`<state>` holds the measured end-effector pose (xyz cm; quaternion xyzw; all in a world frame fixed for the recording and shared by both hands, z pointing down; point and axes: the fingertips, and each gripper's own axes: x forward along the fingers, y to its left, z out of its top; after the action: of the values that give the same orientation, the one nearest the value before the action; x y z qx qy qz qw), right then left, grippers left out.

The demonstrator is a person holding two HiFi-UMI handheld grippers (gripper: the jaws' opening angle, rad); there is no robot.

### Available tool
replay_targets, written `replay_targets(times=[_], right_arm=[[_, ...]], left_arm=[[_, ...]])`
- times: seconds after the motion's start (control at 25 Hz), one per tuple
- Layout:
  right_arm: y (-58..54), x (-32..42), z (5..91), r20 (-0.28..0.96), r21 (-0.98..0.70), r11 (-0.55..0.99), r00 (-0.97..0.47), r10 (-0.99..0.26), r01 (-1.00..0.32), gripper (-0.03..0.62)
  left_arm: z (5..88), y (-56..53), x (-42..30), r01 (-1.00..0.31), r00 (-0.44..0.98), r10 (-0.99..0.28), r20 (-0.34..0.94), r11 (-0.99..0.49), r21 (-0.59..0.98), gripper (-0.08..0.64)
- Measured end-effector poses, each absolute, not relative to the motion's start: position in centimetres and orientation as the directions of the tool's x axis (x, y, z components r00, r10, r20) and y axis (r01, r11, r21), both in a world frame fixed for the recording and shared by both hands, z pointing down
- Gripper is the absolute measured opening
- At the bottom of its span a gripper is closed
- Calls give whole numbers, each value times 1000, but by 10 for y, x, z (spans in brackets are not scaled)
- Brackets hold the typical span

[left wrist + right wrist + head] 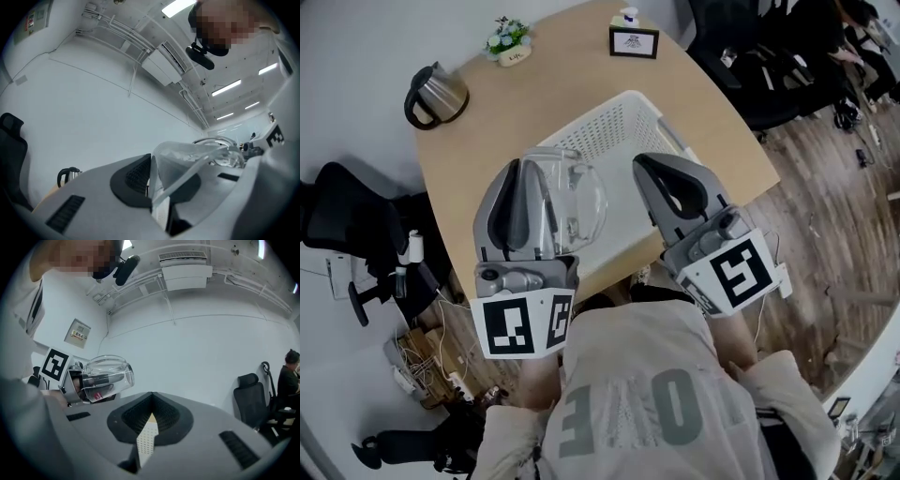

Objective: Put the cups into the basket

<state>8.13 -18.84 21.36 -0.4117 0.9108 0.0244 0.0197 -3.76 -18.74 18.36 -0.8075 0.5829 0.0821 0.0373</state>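
A clear glass cup (577,199) is held tilted above the near left part of the white perforated basket (623,111); my left gripper (528,173) is shut on its rim. In the left gripper view the cup (199,154) sticks out to the right from between the jaws of the left gripper (152,190). My right gripper (643,164) hovers over the basket's near right side, shut and holding nothing. Through the thin slit between the jaws of the right gripper (149,420) a strip of the basket (145,441) shows. The cup (107,373) also appears in the right gripper view, at the left.
The basket rests on a round wooden table (544,84). At the table's far side stand a steel kettle (437,94), a small flower pot (508,39) and a framed box (634,40). Black office chairs (342,230) stand at the left and at the upper right. A seated person (288,378) is far right.
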Motion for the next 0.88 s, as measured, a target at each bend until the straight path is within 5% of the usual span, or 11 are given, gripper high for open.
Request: replay_targets(times=[0.4, 0.88], right_arm=[[-231, 96, 224, -31, -11, 679, -678, -734, -734, -3], [-270, 104, 252, 74, -41, 636, -638, -767, -770, -3]], left_arm=[[199, -247, -14, -914, 405, -914, -11, -405, -5, 37], [364, -290, 16, -821, 541, -676, 499, -553, 140, 37]])
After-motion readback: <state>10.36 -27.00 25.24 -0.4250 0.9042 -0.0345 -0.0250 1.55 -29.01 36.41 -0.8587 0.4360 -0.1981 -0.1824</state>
